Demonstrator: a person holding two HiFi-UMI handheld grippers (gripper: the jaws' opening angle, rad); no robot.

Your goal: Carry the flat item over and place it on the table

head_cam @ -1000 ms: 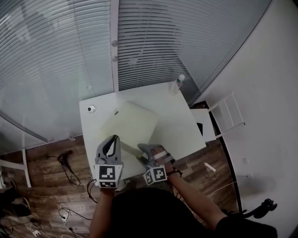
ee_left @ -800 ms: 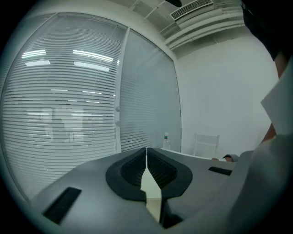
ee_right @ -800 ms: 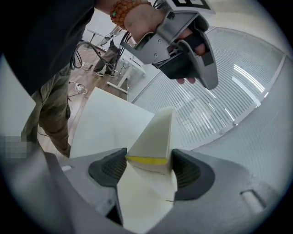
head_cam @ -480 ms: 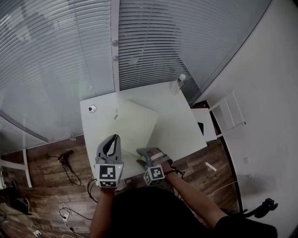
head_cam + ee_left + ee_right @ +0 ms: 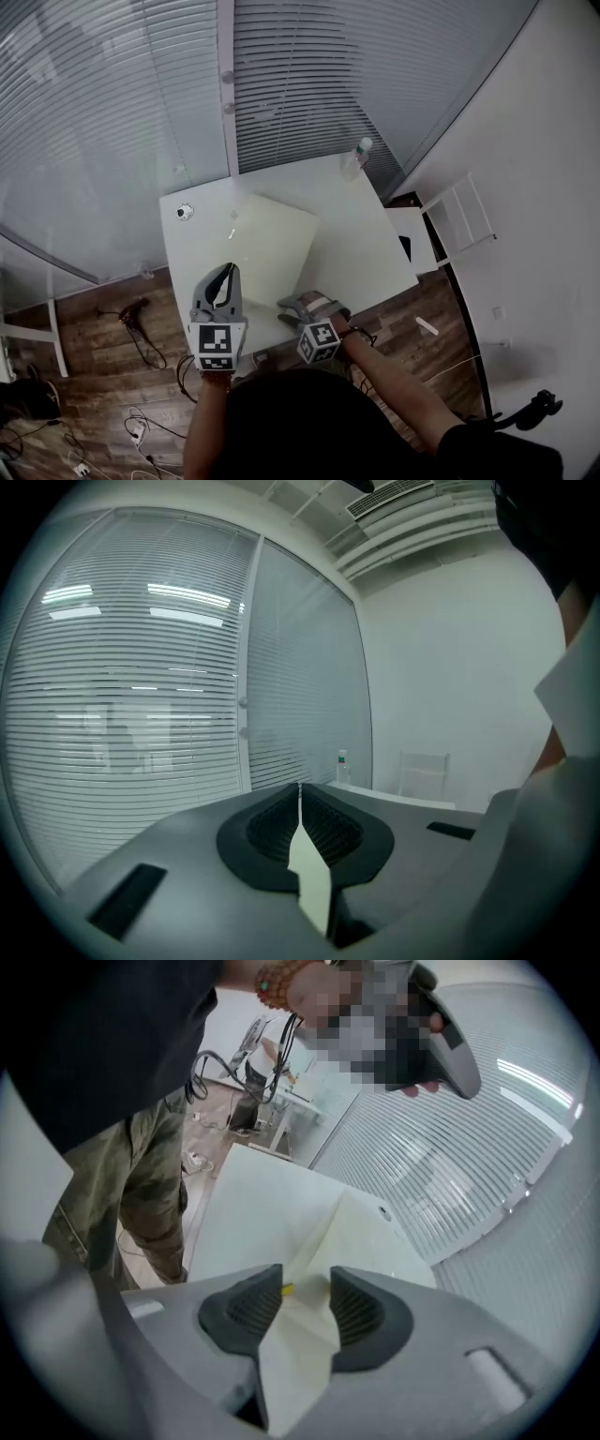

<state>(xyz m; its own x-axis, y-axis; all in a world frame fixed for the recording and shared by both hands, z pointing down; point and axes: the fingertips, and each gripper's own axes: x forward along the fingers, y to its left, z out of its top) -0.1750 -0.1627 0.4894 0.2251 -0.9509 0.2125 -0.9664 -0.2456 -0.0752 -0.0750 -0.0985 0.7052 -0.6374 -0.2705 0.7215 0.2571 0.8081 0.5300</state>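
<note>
On the white table (image 5: pixel 349 228), near its far left corner, lies a small round object (image 5: pixel 184 212). The left gripper (image 5: pixel 225 274) is at the table's near edge, its jaws pressed together on the thin edge of the pale yellow flat sheet (image 5: pixel 268 240), which shows edge-on between the pads (image 5: pixel 330 832) in the left gripper view. The sheet lies spread on the tabletop, reaching from the near edge toward the middle. The right gripper (image 5: pixel 292 303) is at the sheet's near right corner; its jaws stand narrowly apart, with the corner lying in the gap. A clear bottle (image 5: pixel 359 155) stands at the far right corner, and a white chair (image 5: pixel 457 228) is beside the table.
</note>
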